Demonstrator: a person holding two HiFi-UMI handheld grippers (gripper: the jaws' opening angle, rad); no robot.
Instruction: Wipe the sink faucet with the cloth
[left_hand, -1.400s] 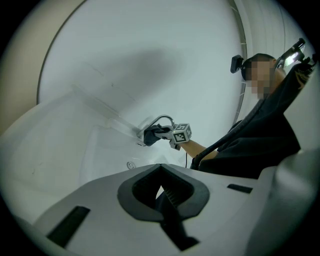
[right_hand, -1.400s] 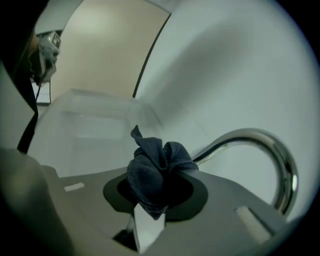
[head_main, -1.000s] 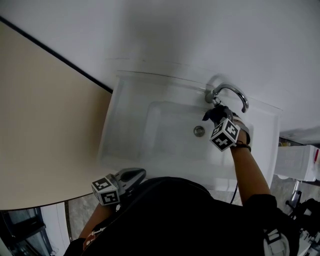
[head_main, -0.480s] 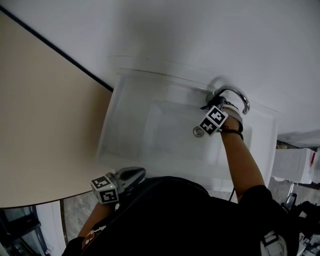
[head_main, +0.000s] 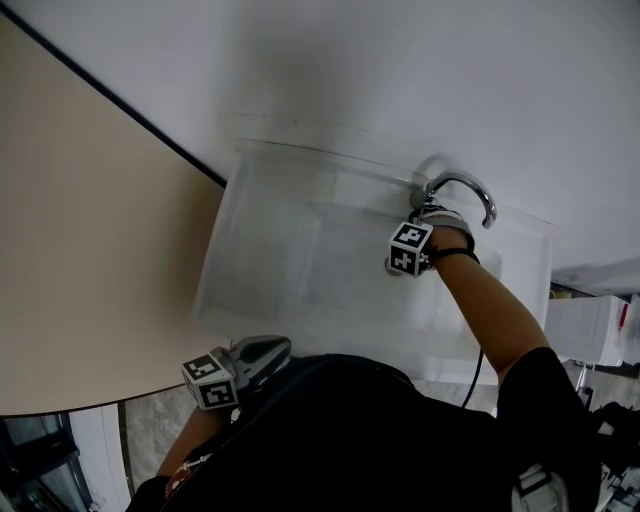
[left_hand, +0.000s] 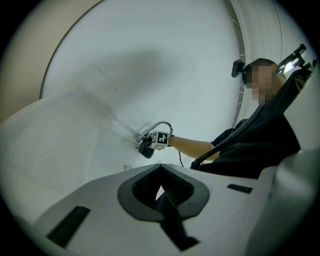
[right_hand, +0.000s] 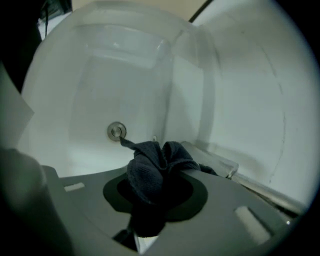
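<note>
Over by the white sink (head_main: 262, 250), the person in the dark top (head_main: 340, 430) is leaning in with 2 hand-held tongs. The right gripper (head_main: 424, 214) is reaching down at the back of the basin, right at the foot of the curved chrome faucet (head_main: 472, 186), with its marker cube (head_main: 410, 248) facing up over the bowl. Its jaws are pinching a bunched dark cloth (right_hand: 150, 167), which is bulging out of the tip in 2 soft folds. From the left gripper view the cloth (left_hand: 146, 149) is hanging just under the faucet's base, very close to it, though I cannot tell whether it is actually touching the metal. The round drain (right_hand: 116, 131) is showing in the bowl just beyond the cloth.

The left gripper (left_hand: 162, 197) is hanging well apart from all this, low at the near edge of the sink beside the person's body, its jaws pressed together with nothing between them. A beige panel (head_main: 90, 250) is meeting the white wall (head_main: 400, 70) to the left of the sink.
</note>
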